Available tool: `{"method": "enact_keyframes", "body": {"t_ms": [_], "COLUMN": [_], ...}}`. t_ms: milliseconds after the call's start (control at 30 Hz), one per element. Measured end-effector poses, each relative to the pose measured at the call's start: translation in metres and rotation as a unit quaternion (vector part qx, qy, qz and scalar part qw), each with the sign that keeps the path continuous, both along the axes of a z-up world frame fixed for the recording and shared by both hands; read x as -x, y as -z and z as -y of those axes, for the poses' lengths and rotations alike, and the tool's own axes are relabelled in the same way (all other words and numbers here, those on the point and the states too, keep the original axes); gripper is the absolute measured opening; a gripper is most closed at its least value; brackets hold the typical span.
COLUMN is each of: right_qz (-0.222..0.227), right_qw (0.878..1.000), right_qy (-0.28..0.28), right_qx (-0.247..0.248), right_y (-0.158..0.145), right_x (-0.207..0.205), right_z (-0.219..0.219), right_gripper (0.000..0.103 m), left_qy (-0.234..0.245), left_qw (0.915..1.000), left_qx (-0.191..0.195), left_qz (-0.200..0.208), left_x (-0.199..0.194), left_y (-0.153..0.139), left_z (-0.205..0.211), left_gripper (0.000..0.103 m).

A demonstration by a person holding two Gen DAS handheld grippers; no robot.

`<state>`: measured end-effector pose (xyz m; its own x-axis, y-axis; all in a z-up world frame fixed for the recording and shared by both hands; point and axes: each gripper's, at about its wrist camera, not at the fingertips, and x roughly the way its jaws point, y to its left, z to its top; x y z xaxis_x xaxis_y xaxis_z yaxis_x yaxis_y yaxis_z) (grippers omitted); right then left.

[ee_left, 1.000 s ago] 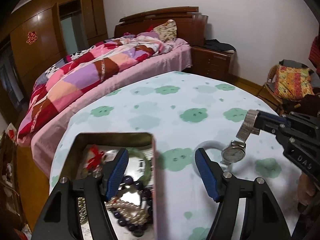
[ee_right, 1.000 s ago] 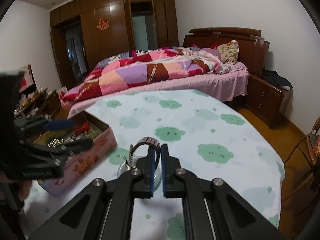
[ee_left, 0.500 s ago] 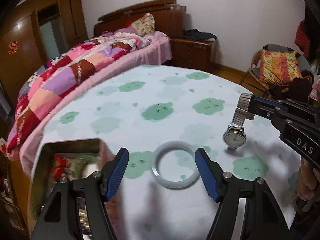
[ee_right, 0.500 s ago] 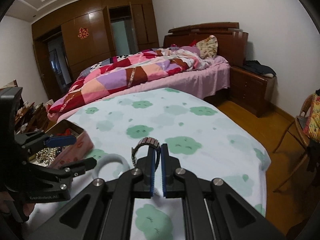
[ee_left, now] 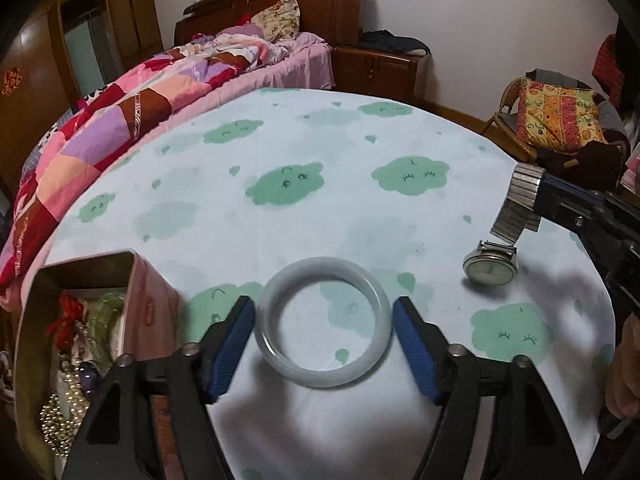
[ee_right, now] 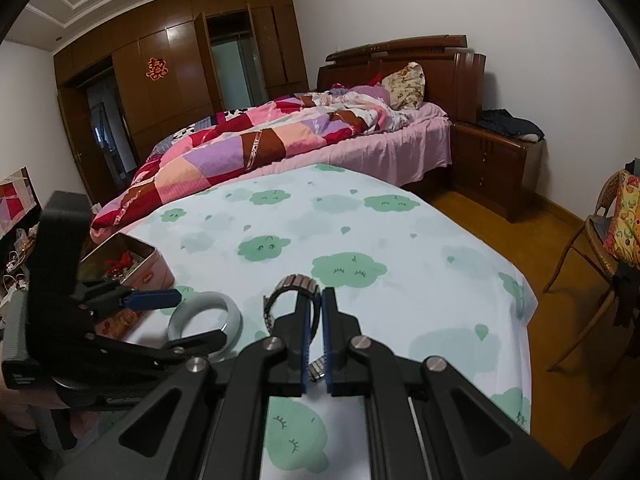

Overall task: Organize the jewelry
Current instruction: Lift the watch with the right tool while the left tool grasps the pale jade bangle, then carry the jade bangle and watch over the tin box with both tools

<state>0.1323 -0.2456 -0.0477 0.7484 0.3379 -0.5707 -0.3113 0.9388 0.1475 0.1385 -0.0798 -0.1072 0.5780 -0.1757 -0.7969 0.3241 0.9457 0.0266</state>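
Bangle [ee_left: 322, 322] flat on counter [ee_left: 320, 168], centred between left gripper [ee_left: 323, 344] fingers, just widened, seemingly clear of it; right gripper [ee_right: 315, 322] clamped on watch [ee_left: 490, 266] strap

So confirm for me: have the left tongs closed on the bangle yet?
No, the left tongs stand open around the bangle, pads clear of its rim.

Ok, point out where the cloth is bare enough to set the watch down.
Free: the wide stretch of tablecloth beyond the bangle toward the bed, and the patch between bangle and watch. Crowded: the tin, full of beads, and around the bangle, where the open left gripper straddles it.
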Motion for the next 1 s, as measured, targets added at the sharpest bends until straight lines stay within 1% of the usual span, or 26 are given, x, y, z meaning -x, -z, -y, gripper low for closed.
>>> {"method": "enact_keyframes", "body": {"t_ms": [67, 167, 200, 433, 533, 600, 700, 767, 1000], "right_qz": [0.000, -0.001, -0.001, -0.001, -0.001, 0.000, 0.002, 0.003, 0.010], "right_qw": [1.000, 1.000, 1.000, 1.000, 1.000, 1.000, 1.000, 1.000, 0.999], "right_qy": [0.000, -0.002, -0.002, -0.007, -0.011, -0.014, -0.019, -0.022, -0.033], "right_qx": [0.000, 0.001, 0.002, 0.004, 0.006, 0.009, 0.012, 0.013, 0.017], "right_y": [0.000, 0.001, 0.002, 0.002, 0.001, 0.000, -0.001, -0.002, -0.009], "right_x": [0.000, 0.000, 0.001, 0.003, 0.003, 0.004, 0.005, 0.005, 0.007], "right_z": [0.000, -0.001, -0.002, -0.008, -0.012, -0.016, -0.021, -0.025, -0.035], "right_gripper": [0.007, 0.007, 0.007, 0.007, 0.007, 0.007, 0.007, 0.007, 0.007], "left_qy": [-0.004, -0.006, -0.008, -0.009, -0.012, -0.009, -0.007, -0.006, -0.012], "left_qw": [1.0000, 0.9997, 0.9996, 0.9998, 0.9997, 0.9995, 0.9994, 0.9991, 0.9978], "left_qx": [-0.002, 0.010, 0.020, 0.019, 0.020, 0.030, 0.019, 0.029, 0.038], "left_qz": [-0.004, -0.021, -0.016, -0.007, 0.004, 0.009, 0.030, 0.031, 0.053], "left_x": [-0.002, -0.006, -0.006, -0.001, 0.004, 0.008, 0.016, 0.018, 0.027], "left_y": [0.003, 0.011, 0.011, 0.009, 0.004, -0.002, -0.011, -0.016, -0.033], "left_z": [0.000, -0.004, -0.007, -0.010, -0.014, -0.016, -0.016, -0.020, -0.030], "left_gripper": [0.076, 0.077, 0.077, 0.076, 0.076, 0.076, 0.076, 0.076, 0.076]}}
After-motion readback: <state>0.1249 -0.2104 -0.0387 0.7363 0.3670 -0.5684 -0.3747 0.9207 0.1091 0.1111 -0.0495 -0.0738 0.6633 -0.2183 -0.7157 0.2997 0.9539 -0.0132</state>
